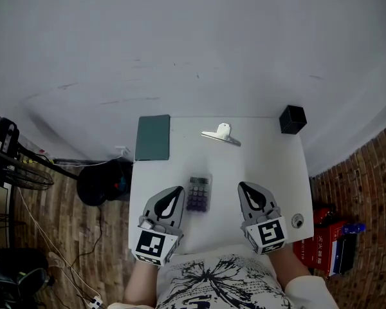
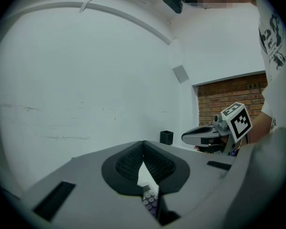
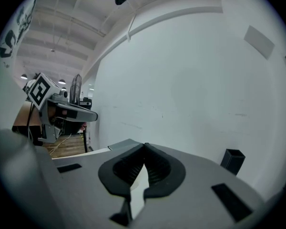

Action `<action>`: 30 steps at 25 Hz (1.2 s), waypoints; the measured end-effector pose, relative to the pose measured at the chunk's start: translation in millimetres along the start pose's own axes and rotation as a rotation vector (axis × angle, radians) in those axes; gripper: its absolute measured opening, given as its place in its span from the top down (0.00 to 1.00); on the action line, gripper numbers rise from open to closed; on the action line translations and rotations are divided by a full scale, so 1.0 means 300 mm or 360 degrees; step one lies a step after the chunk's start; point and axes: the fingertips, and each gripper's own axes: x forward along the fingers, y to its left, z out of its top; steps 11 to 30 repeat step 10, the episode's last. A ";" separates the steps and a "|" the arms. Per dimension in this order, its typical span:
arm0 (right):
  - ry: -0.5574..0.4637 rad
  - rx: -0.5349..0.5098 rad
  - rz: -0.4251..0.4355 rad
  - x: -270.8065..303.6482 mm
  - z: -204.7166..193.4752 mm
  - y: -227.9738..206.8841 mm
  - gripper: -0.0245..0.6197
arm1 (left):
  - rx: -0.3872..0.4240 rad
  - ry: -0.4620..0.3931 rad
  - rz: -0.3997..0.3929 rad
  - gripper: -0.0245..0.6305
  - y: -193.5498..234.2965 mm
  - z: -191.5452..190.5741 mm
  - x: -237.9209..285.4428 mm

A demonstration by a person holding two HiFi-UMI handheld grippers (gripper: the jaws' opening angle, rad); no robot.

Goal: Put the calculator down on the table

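Note:
A small grey calculator (image 1: 198, 193) with purple keys lies flat on the white table (image 1: 270, 166), between my two grippers. My left gripper (image 1: 177, 190) rests just left of it, jaws shut and holding nothing. In the left gripper view a strip of the calculator (image 2: 150, 201) shows below the closed left gripper (image 2: 143, 144). My right gripper (image 1: 243, 187) sits to the calculator's right, a short gap away, jaws also shut and empty. The right gripper view shows the right gripper (image 3: 144, 147) with its tips touching, only bare table beneath.
A dark green notebook (image 1: 152, 137) lies at the table's far left corner. A metal binder clip (image 1: 222, 134) sits far centre. A black pen cup (image 1: 292, 119) stands at the far right corner. A small round metal piece (image 1: 297, 221) lies near the right edge. Red boxes (image 1: 325, 243) sit on the floor.

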 end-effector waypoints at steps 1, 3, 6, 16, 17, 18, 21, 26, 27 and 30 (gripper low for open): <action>-0.0001 -0.0001 0.0000 -0.001 -0.002 0.000 0.94 | 0.0001 0.0007 -0.0001 0.94 -0.002 -0.001 0.000; -0.0002 -0.0002 0.0001 -0.004 -0.004 0.005 0.94 | -0.0004 0.0004 0.0003 0.94 -0.002 -0.001 -0.002; 0.0006 -0.0001 0.0003 -0.008 -0.012 0.010 0.94 | -0.0017 -0.0005 0.0012 0.94 0.000 -0.003 -0.005; 0.0025 -0.0006 0.0003 -0.011 -0.027 0.006 0.94 | -0.0033 -0.0011 0.0016 0.94 -0.001 -0.009 -0.001; 0.0025 -0.0006 0.0003 -0.011 -0.027 0.006 0.94 | -0.0033 -0.0011 0.0016 0.94 -0.001 -0.009 -0.001; 0.0025 -0.0006 0.0003 -0.011 -0.027 0.006 0.94 | -0.0033 -0.0011 0.0016 0.94 -0.001 -0.009 -0.001; 0.0025 -0.0006 0.0003 -0.011 -0.027 0.006 0.94 | -0.0033 -0.0011 0.0016 0.94 -0.001 -0.009 -0.001; 0.0025 -0.0006 0.0003 -0.011 -0.027 0.006 0.94 | -0.0033 -0.0011 0.0016 0.94 -0.001 -0.009 -0.001; 0.0025 -0.0006 0.0003 -0.011 -0.027 0.006 0.94 | -0.0033 -0.0011 0.0016 0.94 -0.001 -0.009 -0.001; 0.0025 -0.0006 0.0003 -0.011 -0.027 0.006 0.94 | -0.0033 -0.0011 0.0016 0.94 -0.001 -0.009 -0.001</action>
